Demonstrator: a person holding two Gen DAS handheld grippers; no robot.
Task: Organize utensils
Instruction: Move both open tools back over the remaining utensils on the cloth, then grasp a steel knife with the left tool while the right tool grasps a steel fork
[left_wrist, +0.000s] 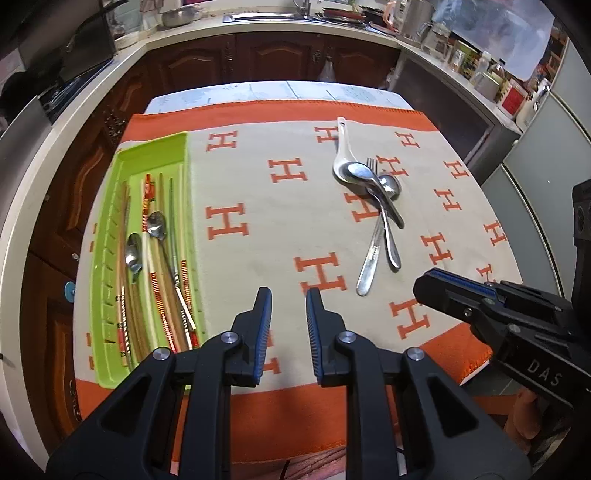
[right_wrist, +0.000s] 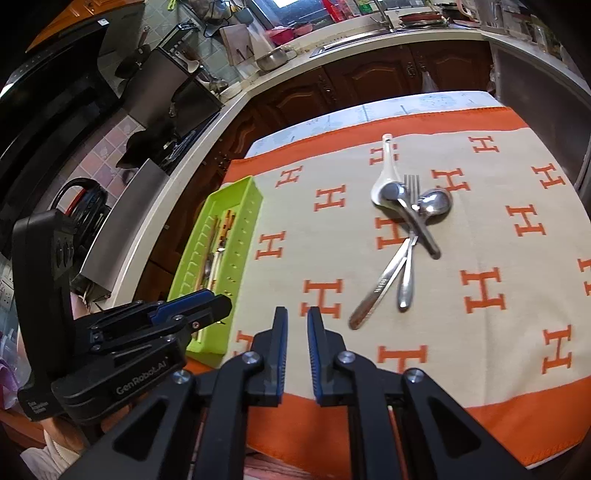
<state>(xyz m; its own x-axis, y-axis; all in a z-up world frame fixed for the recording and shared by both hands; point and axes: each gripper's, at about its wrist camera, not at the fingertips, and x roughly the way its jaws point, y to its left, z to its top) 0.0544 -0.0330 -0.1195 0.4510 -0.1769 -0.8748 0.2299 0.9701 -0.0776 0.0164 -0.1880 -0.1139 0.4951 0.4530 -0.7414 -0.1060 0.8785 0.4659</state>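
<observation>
1. Left wrist view: the left tool (left_wrist: 289, 295) hangs low over the near part of the table (left_wrist: 258, 88), its 2 blue-padded fingers (left_wrist: 264, 314) parted by a narrow gap with nothing between them
2. Just left of this tool lies a green tray (left_wrist: 155, 147) on the orange-and-cream cloth (left_wrist: 258, 206); it holds striped chopsticks (left_wrist: 147, 206), plain wooden ones, and 2 metal spoons (left_wrist: 157, 226), all running lengthwise
3. Ahead and to the right of the tool, well apart from the tray, a small heap of cutlery rests on the cloth: a white ceramic spoon (left_wrist: 339, 155) farthest out, a steel spoon (left_wrist: 360, 171) overlapping its bowl, a fork (left_wrist: 371, 162) and another spoon (left_wrist: 391, 186) crossing beneath
4. The right tool (left_wrist: 428, 284) shows at the right edge, seen side-on, so its opening cannot be judged here
5. Right wrist view: the right tool (right_wrist: 297, 321) sits above the near cloth (right_wrist: 480, 229), fingers (right_wrist: 280, 332) slightly apart and empty
6. The cutlery heap lies ahead, slightly right: white ceramic spoon (right_wrist: 386, 173), fork (right_wrist: 410, 184), steel spoon (right_wrist: 437, 201), handles pointing back toward the tool
7. The green tray (right_wrist: 236, 192) lies ahead-left, and the left tool (right_wrist: 218, 302) hovers by its near end, on the left
</observation>
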